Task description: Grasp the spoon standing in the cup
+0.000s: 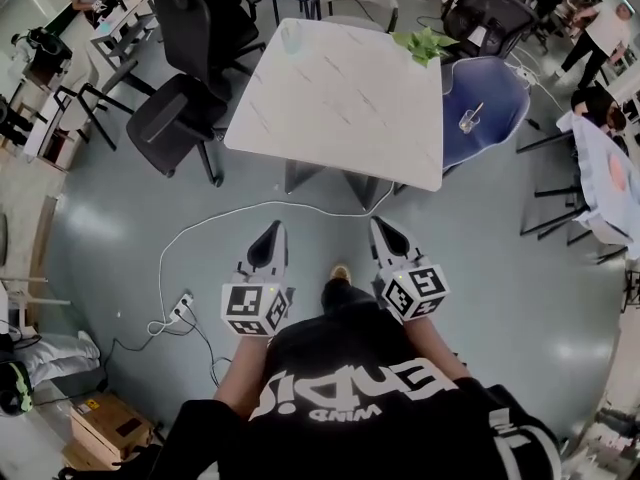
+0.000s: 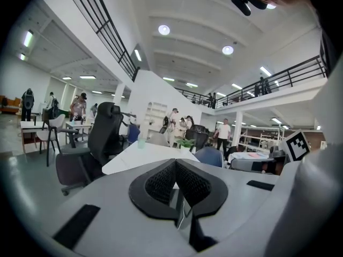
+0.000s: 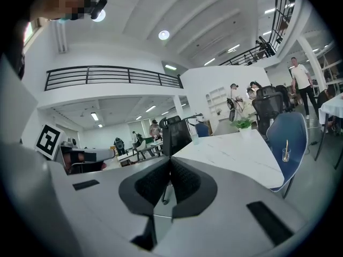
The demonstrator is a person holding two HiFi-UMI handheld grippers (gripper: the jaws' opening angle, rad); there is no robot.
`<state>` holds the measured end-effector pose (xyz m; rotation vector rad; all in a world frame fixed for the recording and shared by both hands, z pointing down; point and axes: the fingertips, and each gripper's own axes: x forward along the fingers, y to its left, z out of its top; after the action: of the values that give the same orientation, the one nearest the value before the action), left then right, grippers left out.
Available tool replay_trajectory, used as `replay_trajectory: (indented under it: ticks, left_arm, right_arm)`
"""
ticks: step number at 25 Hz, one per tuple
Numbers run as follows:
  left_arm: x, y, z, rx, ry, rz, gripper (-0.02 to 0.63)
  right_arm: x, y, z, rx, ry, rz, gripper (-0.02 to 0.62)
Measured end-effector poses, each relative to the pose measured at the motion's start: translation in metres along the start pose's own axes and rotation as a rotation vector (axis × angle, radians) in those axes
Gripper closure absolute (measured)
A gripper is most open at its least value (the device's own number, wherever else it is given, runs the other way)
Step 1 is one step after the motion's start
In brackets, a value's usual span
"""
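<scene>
Approach stage: left gripper (image 1: 274, 233) and right gripper (image 1: 381, 228) are closed and empty. The cup (image 1: 467, 122) with spoon (image 1: 474, 111) sits on a blue chair (image 1: 497, 88), well ahead-right of the right gripper. Next, reach it and open.

Left gripper (image 2: 175, 164): its black ribbed fingers (image 2: 159, 183) meet tip to tip with nothing between them. Beyond lies a white worktop (image 2: 140, 155) bearing a pale green vessel (image 2: 141, 139) and a leafy plant (image 2: 187, 143). A black office chair (image 2: 102, 135) stands at left, a blue chair (image 2: 210, 155) at right.
</scene>
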<state>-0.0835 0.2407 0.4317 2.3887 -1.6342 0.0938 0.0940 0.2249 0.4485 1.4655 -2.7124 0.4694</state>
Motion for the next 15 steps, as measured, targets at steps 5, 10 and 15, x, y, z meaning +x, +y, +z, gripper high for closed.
replay_trajectory:
  ticks: [5,10,15]
  left_arm:
    - [0.048,0.002,0.011,-0.012,0.000,0.015,0.595]
    - [0.089,-0.001,0.023,-0.009,-0.010,0.037,0.595]
    - [0.111,0.001,0.030,-0.008,-0.019,0.073,0.595]
  right_arm:
    - [0.032,-0.035,0.019,-0.011,0.003,0.025,0.583]
    - [0.057,-0.071,0.033,-0.008,0.004,0.046,0.583]
    - [0.075,-0.088,0.040,-0.006,0.009,0.085,0.583]
